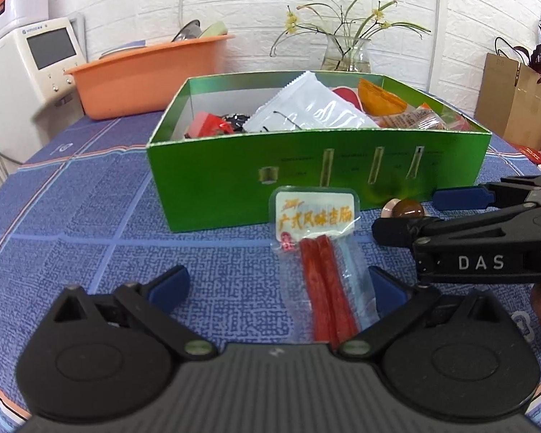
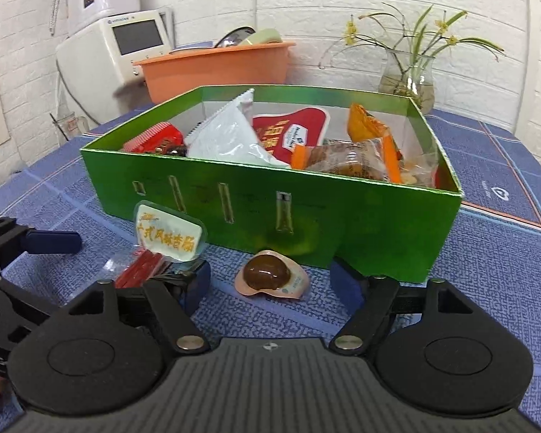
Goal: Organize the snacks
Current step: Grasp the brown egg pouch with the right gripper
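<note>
A green box (image 1: 205, 176) (image 2: 378, 231) holding several snack packets stands on the blue tablecloth. A clear packet of red sausage sticks (image 1: 324, 270) (image 2: 144, 267) with a white label lies in front of it, between the fingers of my open left gripper (image 1: 276, 287), nearer the right finger. A brown egg in a pink-rimmed pack (image 2: 268, 274) (image 1: 407, 211) lies by the box wall, between the fingers of my open right gripper (image 2: 274, 281). The right gripper (image 1: 432, 213) also shows in the left wrist view, the left gripper (image 2: 126, 258) in the right wrist view.
An orange basin (image 1: 144, 79) (image 2: 216, 68) with dishes and a white appliance (image 1: 29, 68) stand behind the box at left. A glass vase with flowers (image 1: 348, 52) (image 2: 409, 79) is behind it. A cardboard box (image 1: 512, 101) stands at far right.
</note>
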The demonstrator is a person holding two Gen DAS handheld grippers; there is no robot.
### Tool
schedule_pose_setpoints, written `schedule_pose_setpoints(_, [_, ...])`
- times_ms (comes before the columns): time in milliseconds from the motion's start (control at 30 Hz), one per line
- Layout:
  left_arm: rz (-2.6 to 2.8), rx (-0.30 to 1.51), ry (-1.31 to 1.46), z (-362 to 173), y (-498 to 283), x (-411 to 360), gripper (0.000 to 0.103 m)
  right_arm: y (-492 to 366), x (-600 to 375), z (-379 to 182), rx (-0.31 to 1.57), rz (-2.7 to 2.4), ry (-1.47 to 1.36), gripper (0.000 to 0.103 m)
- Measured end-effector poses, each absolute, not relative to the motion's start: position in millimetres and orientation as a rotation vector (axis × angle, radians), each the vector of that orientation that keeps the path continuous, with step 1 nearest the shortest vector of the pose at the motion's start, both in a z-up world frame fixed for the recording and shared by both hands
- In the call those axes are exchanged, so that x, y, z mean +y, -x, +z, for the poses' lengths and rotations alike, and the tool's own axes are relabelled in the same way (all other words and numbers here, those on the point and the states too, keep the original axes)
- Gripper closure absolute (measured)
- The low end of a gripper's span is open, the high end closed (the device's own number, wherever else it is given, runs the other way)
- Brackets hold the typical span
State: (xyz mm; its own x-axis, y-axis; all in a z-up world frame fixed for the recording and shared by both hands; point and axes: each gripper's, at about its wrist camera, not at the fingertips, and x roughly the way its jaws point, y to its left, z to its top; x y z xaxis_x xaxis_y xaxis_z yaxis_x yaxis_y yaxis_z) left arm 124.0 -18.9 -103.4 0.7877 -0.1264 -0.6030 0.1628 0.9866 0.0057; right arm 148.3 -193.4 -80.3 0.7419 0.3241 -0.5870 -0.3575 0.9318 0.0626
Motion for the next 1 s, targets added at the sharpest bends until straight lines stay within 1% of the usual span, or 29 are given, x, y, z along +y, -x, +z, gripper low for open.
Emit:
schedule_pose_setpoints(200, [-0.14, 0.647, -0.053, -103, -124, -22, 0.0, -152, -192, -82, 0.646, 0.3, 0.07, 0.0])
schedule_pose_setpoints(1000, [-0.174, 0.647, -0.065, -104, -119, -30, 0.0, -152, -188, -82, 0.647, 0.316, 0.083, 0.0])
